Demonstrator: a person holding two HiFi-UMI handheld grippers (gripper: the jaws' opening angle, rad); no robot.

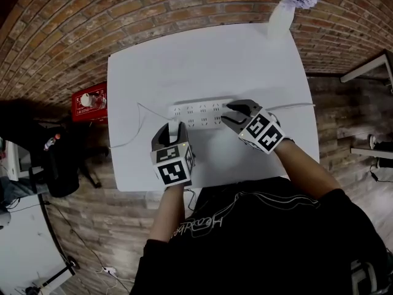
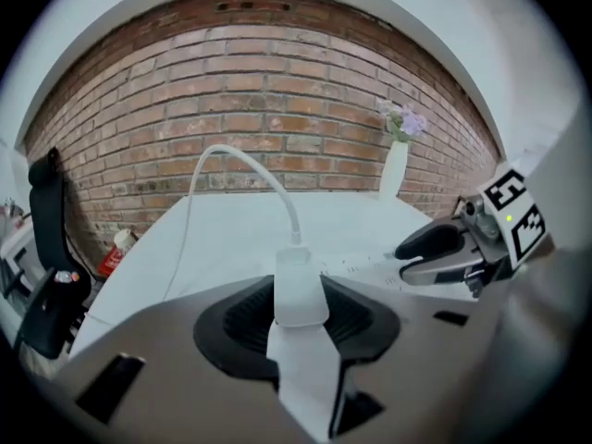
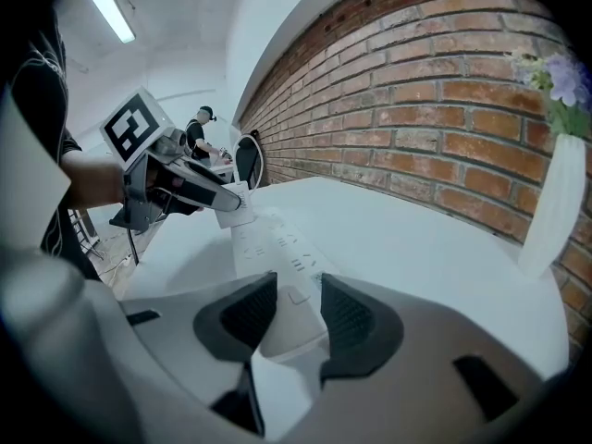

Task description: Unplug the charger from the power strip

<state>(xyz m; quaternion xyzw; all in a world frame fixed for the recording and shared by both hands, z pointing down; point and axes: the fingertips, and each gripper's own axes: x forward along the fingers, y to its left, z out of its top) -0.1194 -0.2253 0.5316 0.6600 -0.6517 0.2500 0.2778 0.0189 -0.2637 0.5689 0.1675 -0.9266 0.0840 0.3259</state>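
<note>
A white power strip (image 1: 196, 114) lies across the middle of the white table (image 1: 202, 54). My left gripper (image 1: 174, 131) is shut on a small white charger (image 2: 298, 289) at the strip's left end, and the charger's thin white cable (image 2: 236, 155) arcs up and away to the left. The frames do not show whether its pins sit in a socket. My right gripper (image 1: 235, 114) straddles the strip's right end (image 3: 294, 313), with its dark pads (image 3: 356, 317) against the strip's sides. In the right gripper view the left gripper (image 3: 190, 188) holds the charger (image 3: 231, 200) over the strip's far end.
A white vase with purple flowers (image 1: 284, 11) stands at the table's far edge. The strip's own cord (image 1: 295, 106) runs off to the right. A red object (image 1: 90, 100) lies on the floor to the left, and a black chair (image 2: 46, 248) stands by the brick wall.
</note>
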